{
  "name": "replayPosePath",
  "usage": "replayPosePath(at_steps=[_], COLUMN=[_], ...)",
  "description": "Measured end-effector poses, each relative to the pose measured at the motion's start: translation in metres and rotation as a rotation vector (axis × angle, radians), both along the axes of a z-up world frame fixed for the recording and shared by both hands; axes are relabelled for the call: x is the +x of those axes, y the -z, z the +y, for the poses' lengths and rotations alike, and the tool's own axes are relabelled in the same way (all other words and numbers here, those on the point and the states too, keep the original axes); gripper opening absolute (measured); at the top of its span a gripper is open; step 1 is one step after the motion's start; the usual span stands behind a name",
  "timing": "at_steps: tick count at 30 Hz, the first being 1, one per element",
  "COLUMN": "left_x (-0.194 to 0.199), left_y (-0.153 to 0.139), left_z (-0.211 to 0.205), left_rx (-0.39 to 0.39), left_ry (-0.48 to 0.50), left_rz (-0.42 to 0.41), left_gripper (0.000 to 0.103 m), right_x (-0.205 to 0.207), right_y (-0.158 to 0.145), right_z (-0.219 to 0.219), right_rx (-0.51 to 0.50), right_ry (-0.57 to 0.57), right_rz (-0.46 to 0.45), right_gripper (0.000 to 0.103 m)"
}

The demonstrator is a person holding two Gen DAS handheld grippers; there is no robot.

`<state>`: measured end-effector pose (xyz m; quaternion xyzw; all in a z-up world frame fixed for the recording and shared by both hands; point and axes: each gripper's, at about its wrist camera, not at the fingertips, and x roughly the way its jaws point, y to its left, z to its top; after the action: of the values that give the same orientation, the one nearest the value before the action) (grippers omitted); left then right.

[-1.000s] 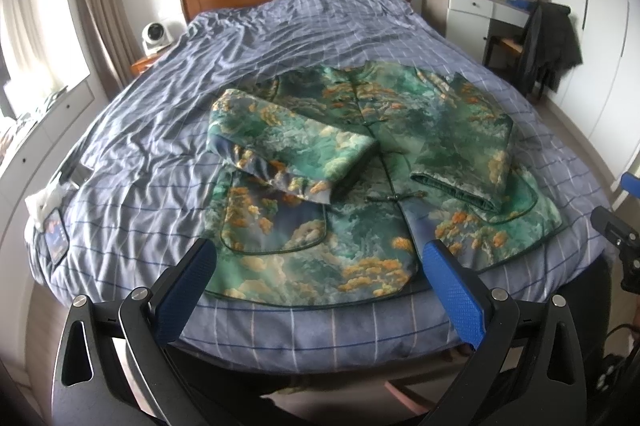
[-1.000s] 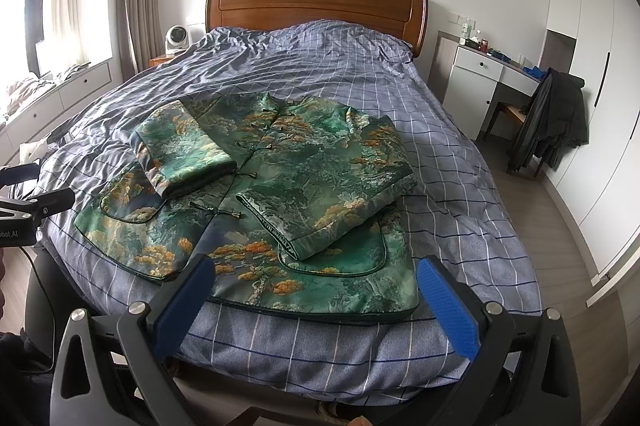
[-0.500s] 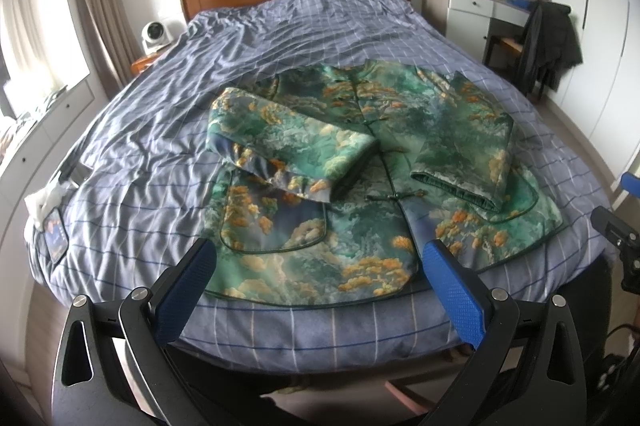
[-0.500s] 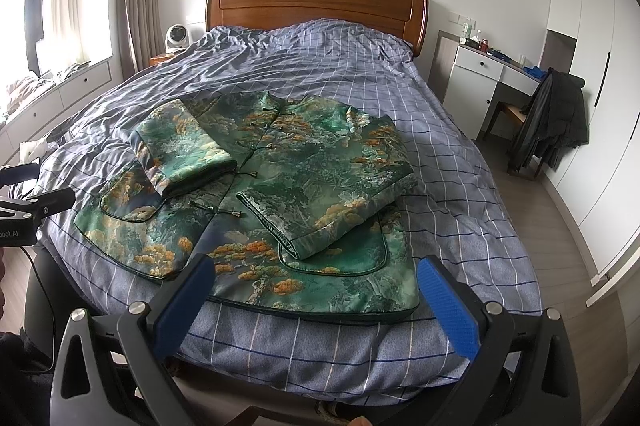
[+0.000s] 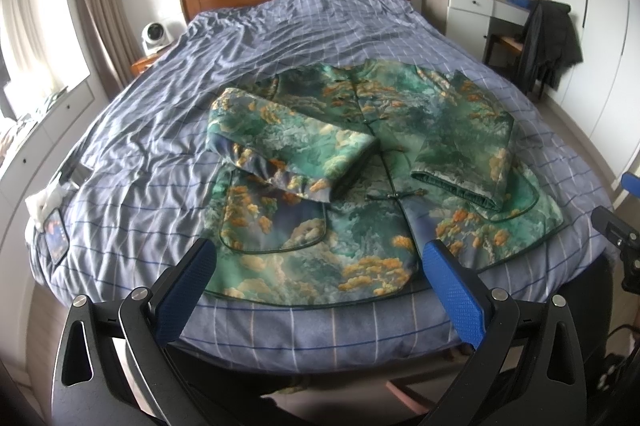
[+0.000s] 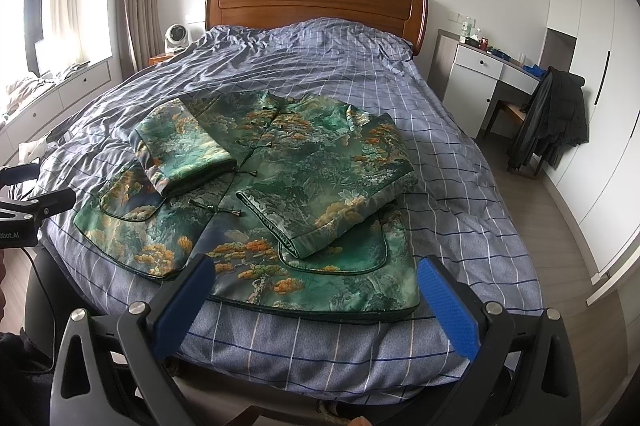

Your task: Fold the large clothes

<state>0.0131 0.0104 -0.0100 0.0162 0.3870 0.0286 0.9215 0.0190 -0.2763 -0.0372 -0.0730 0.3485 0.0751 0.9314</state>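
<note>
Lying face-up near the foot edge of the bed [image 5: 132, 153], the green-and-orange brocade jacket [image 5: 360, 226] has its front closed with knot buttons and both sleeves already folded in over the chest: left sleeve [image 5: 292, 149] crossing the body at a slant, right sleeve [image 6: 332, 201] lying down the other side with its cuff toward the hem. Hem runs parallel to the foot edge, just short of it, flat, no bunching visible. Nothing changed over the last second in either view — jacket same shape, both claws in the same place — so this reads as a pause between steps, not a grasp in progress. Left claw [image 5: 320, 262] wide open, empty, hovering off the foot edge in front of the hem's left half; right claw [image 6: 312, 278] likewise wide open, empty, hovering in front of the hem's right half. Neither touches fabric. Judgement: sleeves step done, body fold still to do; likely next is pinching the two hem corners and carrying them up toward the collar. Thick stiff cloth, sleeves may slide off when hem lifts. Around: blue checked duvet, wooden headboard [image 6: 316, 5] at the far edge, white desk [image 6: 488, 77] and chair with dark coat [image 6: 556, 113] beside the bed on the right.
</note>
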Motion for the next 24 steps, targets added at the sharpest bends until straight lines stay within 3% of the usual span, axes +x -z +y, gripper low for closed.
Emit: replayPosePath(at_steps=[24], left_x=[0.0006], left_y=[0.0003], left_z=[-0.0003], left_rx=[0.002], left_ry=[0.001], left_rz=[0.003], left_gripper=[0.103], right_x=[0.0000], right_y=[0.0003], right_z=[0.0003], right_rx=[0.001], right_ry=[-0.001], right_rz=[0.002], right_gripper=[0.103])
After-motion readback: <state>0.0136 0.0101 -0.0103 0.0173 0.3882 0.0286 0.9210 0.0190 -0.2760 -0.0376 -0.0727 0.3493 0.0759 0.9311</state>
